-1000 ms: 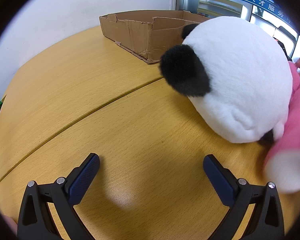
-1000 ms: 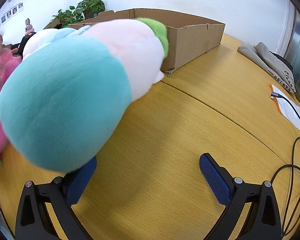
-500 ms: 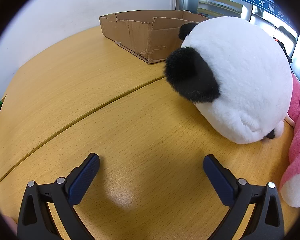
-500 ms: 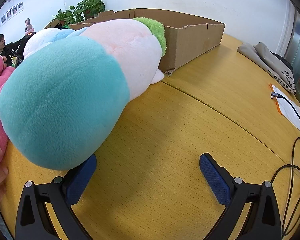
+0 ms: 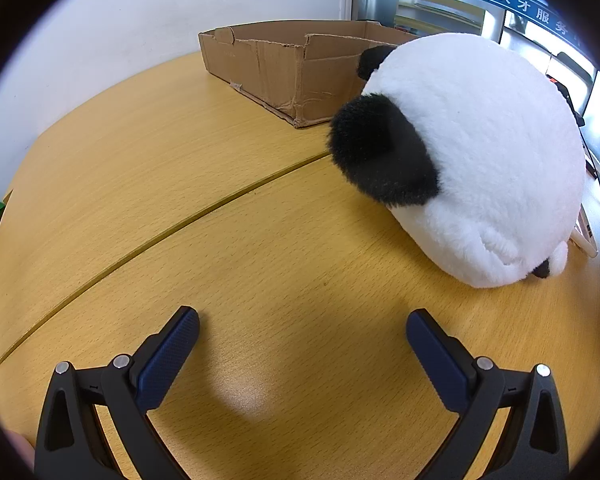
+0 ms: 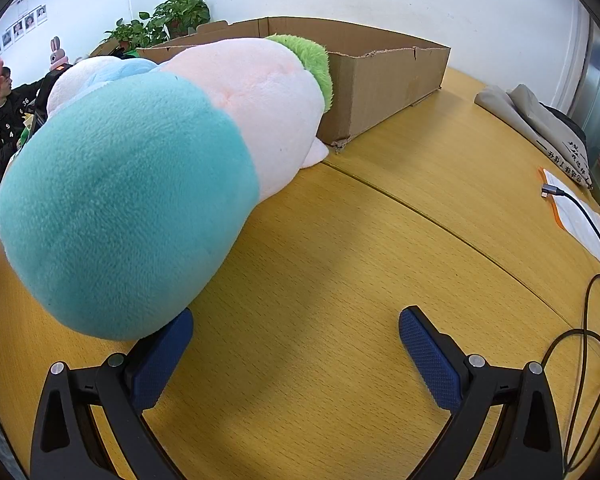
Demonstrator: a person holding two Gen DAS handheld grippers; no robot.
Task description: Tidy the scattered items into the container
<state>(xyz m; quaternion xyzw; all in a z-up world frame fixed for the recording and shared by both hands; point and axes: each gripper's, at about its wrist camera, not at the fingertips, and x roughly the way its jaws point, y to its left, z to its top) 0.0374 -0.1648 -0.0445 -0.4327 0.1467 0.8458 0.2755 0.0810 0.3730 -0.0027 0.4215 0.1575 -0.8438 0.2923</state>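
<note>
A white plush panda (image 5: pixel 484 152) with black ears lies on the wooden table (image 5: pixel 180 168), right of and ahead of my left gripper (image 5: pixel 303 328), which stands open and holds nothing. A brown cardboard box (image 5: pixel 284 68) sits behind the panda. In the right wrist view a teal, pink and green plush toy (image 6: pixel 152 184) lies on the table (image 6: pixel 360 280), its teal end resting over my left fingertip (image 6: pixel 176 336). My right gripper (image 6: pixel 296 330) is open. The same cardboard box (image 6: pixel 380 76) stands behind this plush.
A folded grey garment (image 6: pixel 540 124), an orange-edged paper (image 6: pixel 580 216) and black cables (image 6: pixel 592 320) lie at the table's right. Potted plants (image 6: pixel 168 20) and a person in dark clothes (image 6: pixel 0 120) are at the back left. A table seam (image 5: pixel 160 236) runs diagonally.
The pink plush beside the panda has left the left wrist view, and a hand and pink plush have gone from the right view's left edge. Both grippers stay put and open.
</note>
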